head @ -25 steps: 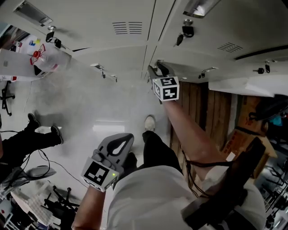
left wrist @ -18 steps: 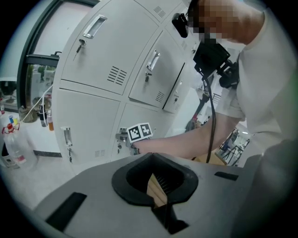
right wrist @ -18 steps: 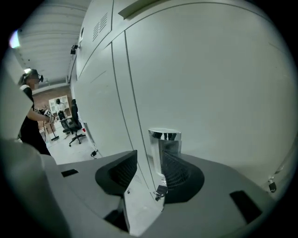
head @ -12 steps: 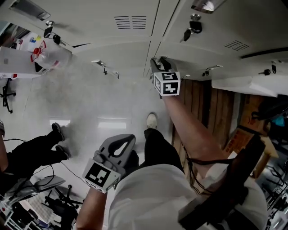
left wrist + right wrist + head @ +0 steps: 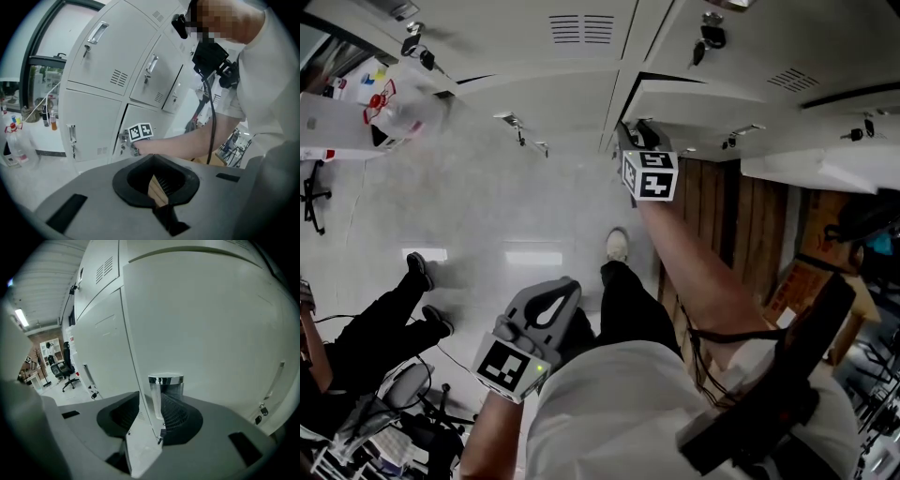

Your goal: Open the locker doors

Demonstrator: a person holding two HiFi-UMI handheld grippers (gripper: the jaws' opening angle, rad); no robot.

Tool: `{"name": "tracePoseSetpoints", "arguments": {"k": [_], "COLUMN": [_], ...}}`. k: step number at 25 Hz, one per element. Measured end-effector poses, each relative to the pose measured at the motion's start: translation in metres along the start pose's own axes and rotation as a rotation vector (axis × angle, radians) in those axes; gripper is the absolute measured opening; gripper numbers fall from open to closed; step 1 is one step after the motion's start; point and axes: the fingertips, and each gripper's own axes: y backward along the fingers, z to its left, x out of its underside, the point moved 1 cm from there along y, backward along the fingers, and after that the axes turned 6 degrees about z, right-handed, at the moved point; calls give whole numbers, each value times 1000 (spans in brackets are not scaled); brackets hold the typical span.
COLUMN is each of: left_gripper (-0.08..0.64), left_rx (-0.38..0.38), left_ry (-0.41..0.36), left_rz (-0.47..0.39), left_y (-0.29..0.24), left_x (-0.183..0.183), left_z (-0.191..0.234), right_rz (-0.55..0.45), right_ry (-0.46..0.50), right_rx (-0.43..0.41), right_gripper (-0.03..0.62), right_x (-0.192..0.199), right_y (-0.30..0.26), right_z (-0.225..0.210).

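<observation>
Left gripper view puts the left gripper (image 5: 158, 190) nearest me, matte grey, its fingers together on nothing. Farther out, the right gripper (image 5: 150, 413) has just been opening its fingers. They stand apart with the thin edge of the ajar locker door (image 5: 211, 324) between them, beside a shiny chrome cylinder (image 5: 165, 389) that only the right gripper view shows. The head view adds keys (image 5: 711, 37) hanging in the lock above and a bystander's legs (image 5: 380, 323) in black, off to the left.
</observation>
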Motion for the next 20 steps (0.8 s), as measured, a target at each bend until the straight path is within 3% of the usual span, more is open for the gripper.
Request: {"name": "tracePoseSetpoints", "arguments": {"k": [9,20], "left_gripper": [11,11], "left_rx": [52,120], "left_ry": [-45,-102], "left_rz": [-1,26], "left_y": [12,20], "left_x": [12,23], "left_z": [-17,-41], "right_rz": [0,9], "right_ry": [-20,-38], "right_rx": [49,46], "right_gripper": [114,114], "right_x": [32,73], "right_y": [40,94], "right_z": [4,-3]}}
